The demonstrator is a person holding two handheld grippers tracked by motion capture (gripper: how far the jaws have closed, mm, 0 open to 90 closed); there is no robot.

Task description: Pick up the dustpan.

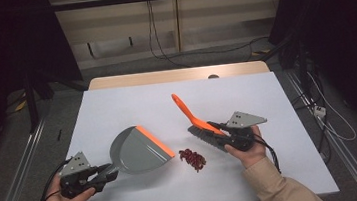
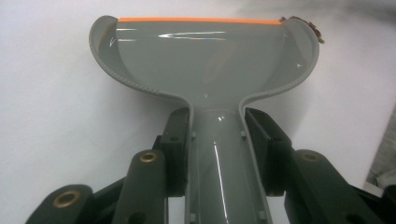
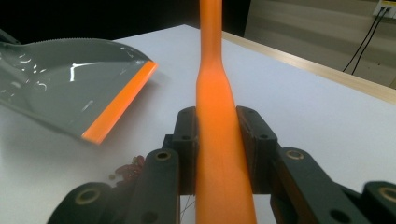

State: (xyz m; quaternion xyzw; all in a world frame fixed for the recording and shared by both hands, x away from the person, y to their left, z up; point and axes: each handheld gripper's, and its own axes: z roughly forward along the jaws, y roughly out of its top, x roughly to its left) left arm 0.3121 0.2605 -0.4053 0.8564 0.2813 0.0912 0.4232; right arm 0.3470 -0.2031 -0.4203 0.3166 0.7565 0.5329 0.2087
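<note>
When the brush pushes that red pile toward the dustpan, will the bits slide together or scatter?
Likely scatter some: the red pile is many small loose pieces. They look light, so brush bristles may flick a few. The dustpan lip sits close, which helps.

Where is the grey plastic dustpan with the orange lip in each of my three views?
High view: grey plastic dustpan with the orange lip lies left of centre, handle in the left gripper.
Left gripper view: dustpan spans the upper middle, lip along the top.
Right gripper view: dustpan sits upper left, lip slanting down.
Shared landmark: small pile of dark red bits, beside the lip.
</note>
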